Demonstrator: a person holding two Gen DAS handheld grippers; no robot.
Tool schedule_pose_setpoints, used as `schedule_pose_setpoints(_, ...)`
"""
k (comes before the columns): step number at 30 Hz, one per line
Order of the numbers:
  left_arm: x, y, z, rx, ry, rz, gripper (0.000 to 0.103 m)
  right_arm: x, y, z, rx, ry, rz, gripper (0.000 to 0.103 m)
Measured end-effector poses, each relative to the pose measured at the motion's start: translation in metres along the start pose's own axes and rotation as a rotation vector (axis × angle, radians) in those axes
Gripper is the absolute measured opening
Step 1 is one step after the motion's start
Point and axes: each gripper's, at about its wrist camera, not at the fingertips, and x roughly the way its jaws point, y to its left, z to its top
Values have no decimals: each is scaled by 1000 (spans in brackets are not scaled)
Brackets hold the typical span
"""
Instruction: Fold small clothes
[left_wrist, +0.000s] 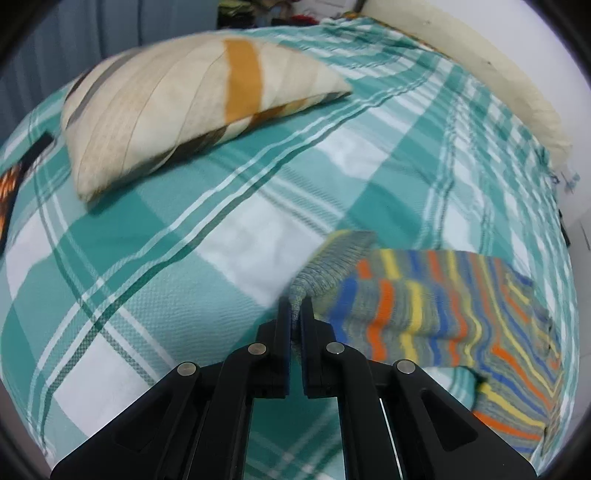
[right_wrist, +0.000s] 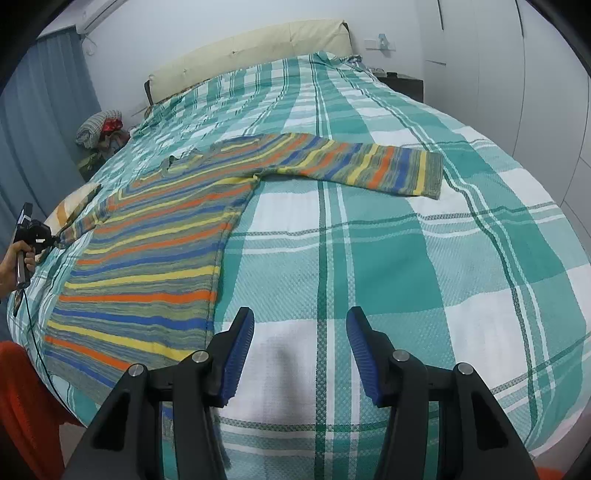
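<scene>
A striped knit sweater in orange, yellow, blue and grey lies flat on the green-and-white checked bedspread. One sleeve stretches to the right. My left gripper is shut on the grey cuff of the other sleeve, which is lifted off the bed. In the right wrist view that same left gripper shows at the far left, held by a hand. My right gripper stands open over bare bedspread, just right of the sweater's hem, with nothing between its fingers.
A cream pillow with orange and dark stripes lies on the bed beyond the left gripper. A cream headboard runs along the far end. Blue curtains hang at left, with a pile of clothes beside the bed.
</scene>
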Motion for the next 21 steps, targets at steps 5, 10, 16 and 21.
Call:
schedule_pose_setpoints(5, 9, 45, -7, -184, 56, -106, 4, 4, -1, -1, -1, 13, -8, 52)
schedule_pose_setpoints(10, -3, 95, -16, -391, 53, -135, 8, 3, 0, -2, -2, 12, -11, 52)
schedule_pose_setpoints(16, -8, 71, 2, -249, 47, -236, 87, 8, 1, -2, -9, 30, -9, 52)
schedule_pose_setpoints(21, 32, 34, 11, -160, 105, -126, 89, 13, 8, -4, -42, 47, -20, 52)
